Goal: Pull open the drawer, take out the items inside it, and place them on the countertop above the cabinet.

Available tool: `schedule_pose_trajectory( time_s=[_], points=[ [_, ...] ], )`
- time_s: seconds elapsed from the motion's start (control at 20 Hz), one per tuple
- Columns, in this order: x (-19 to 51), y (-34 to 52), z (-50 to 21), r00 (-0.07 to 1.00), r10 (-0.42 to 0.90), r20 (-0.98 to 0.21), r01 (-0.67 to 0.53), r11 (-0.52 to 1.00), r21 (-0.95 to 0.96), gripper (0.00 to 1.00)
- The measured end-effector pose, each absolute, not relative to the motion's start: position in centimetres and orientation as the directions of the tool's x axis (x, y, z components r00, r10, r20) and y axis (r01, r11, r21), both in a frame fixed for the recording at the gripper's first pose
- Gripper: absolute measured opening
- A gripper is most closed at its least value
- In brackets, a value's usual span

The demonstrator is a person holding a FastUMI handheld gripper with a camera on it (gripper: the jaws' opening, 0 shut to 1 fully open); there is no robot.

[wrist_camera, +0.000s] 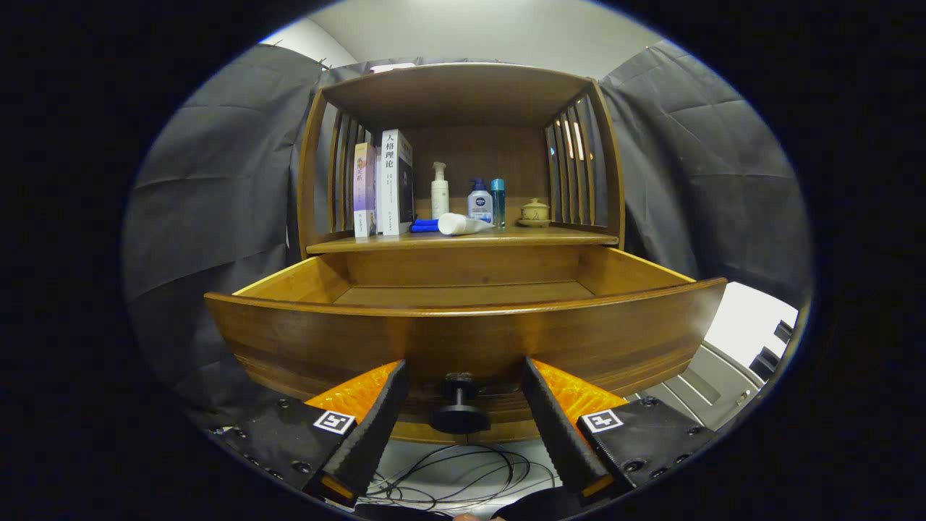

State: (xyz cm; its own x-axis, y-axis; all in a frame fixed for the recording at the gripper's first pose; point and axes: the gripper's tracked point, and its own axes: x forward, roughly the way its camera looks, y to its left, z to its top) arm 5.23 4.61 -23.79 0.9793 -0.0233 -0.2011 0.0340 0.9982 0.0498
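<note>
The wooden drawer (pixel 463 333) stands pulled out of the cabinet, its curved front panel close before me. Its dark round knob (pixel 459 409) sits between my two fingers, with a gap on each side. My gripper (pixel 463 375) is open and touches neither the knob nor the panel. Over the front edge I see part of the drawer's floor (pixel 463 293), and that part is bare wood. On the countertop (pixel 463 239) above lie a white tube (pixel 461 224) on its side and a blue cloth (pixel 425 226).
On the countertop stand two books (pixel 383 184), a white pump bottle (pixel 440 192), a blue-capped bottle (pixel 479 201), a teal bottle (pixel 498 199) and a small lidded cup (pixel 534 212). Slatted side walls and a top shelf enclose it. Cables (pixel 448 477) lie on the floor below.
</note>
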Motion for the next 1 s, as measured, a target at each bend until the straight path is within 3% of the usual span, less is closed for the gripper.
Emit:
schedule_pose_trajectory(
  time_s=[0.75, 1.0],
  points=[
    [8.0, 5.1, -23.6, 0.981, 0.002, -0.193, 0.013, 0.997, 0.077, 0.98],
    [12.0, 4.9, -23.6, 0.985, -0.007, -0.175, 0.02, 0.997, 0.073, 0.98]
  ],
)
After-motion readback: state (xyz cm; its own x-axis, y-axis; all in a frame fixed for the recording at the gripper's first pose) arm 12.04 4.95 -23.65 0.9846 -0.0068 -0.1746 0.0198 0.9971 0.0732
